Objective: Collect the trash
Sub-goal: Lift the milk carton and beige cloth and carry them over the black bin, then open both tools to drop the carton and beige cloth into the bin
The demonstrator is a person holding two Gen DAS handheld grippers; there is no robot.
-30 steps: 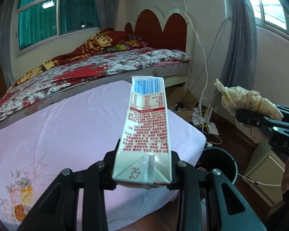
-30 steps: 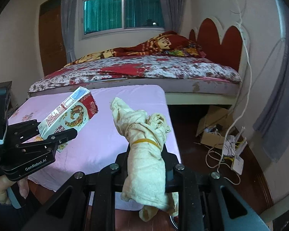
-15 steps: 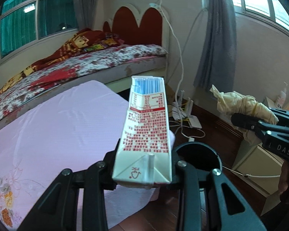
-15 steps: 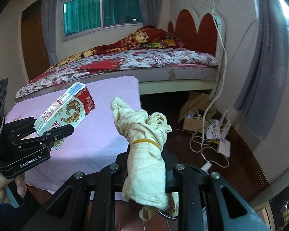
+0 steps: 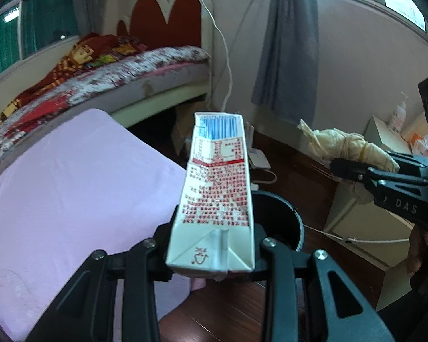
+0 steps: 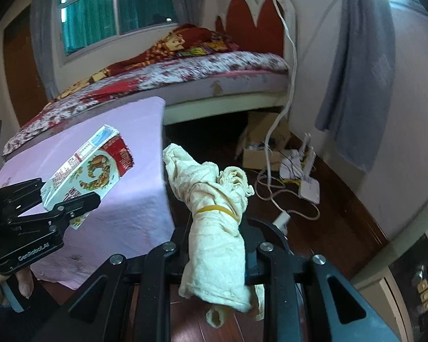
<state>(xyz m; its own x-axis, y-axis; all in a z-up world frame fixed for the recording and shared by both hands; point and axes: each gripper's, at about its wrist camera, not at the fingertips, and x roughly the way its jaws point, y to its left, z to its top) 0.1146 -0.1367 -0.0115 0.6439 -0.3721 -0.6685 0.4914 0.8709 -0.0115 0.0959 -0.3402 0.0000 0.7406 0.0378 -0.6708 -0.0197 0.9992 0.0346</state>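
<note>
My left gripper [image 5: 212, 245] is shut on a white and red drink carton [image 5: 216, 196], held out over the edge of a black bin [image 5: 279, 219] on the floor. The carton also shows in the right wrist view [image 6: 88, 171]. My right gripper [image 6: 215, 245] is shut on a cream cloth bundle [image 6: 214, 216] tied with a yellow rubber band. The bundle also shows in the left wrist view [image 5: 351, 148], to the right of the bin. The bin rim [image 6: 274, 228] is partly hidden behind the bundle.
A pink-sheeted mattress [image 5: 71, 188] lies at left, a bed with a red floral cover [image 6: 185, 68] behind it. Cables, a router [image 6: 308, 185] and a cardboard box [image 6: 265, 142] lie on the wooden floor. A white cabinet [image 5: 365, 225] stands at right.
Both grippers have swung to the right, away from the pink mattress. The black bin now lies right under the carton. Both grips are unchanged.
</note>
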